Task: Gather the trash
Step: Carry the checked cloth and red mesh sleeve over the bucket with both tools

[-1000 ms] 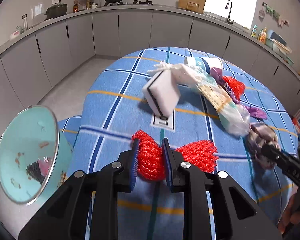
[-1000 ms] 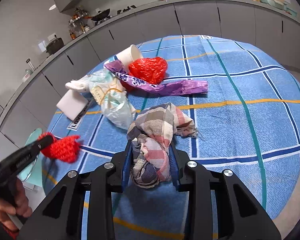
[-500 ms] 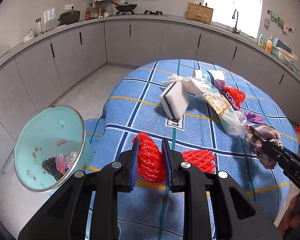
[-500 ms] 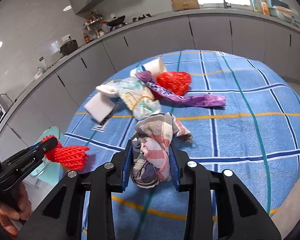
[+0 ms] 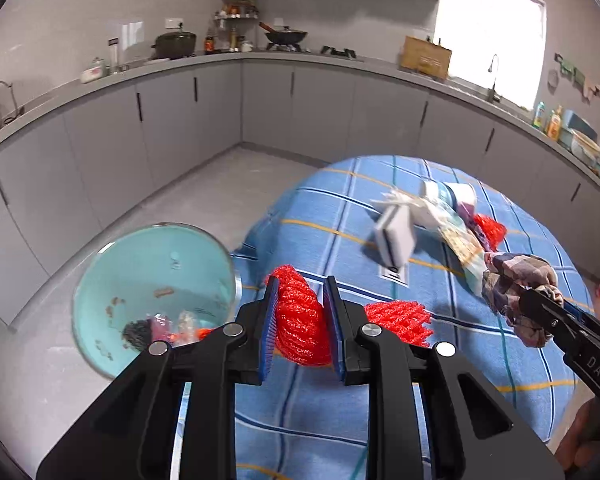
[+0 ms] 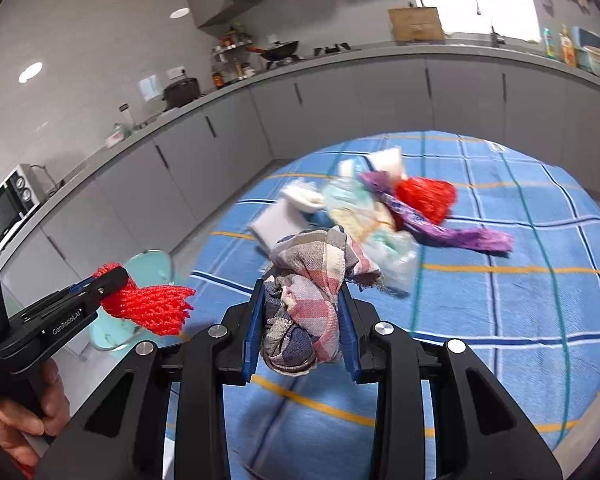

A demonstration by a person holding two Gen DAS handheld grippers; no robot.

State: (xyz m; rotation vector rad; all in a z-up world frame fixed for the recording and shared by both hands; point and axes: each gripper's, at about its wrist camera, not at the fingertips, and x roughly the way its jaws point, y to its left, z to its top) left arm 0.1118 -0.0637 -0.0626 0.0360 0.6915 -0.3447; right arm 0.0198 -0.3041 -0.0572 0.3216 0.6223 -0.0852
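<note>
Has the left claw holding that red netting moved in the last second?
Yes. The left claw, shut on the red netting, has lifted away from the blue tablecloth and swung left toward the teal bin, which now sits closer beside it.

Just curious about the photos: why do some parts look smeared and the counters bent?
Both views curve the counters, fisheye distortion. Left view: white sponge block smeared by motion, red mesh net in the claw sharp. Right view: trash pile blurred, checked cloth crisp; window glare top right.
</note>
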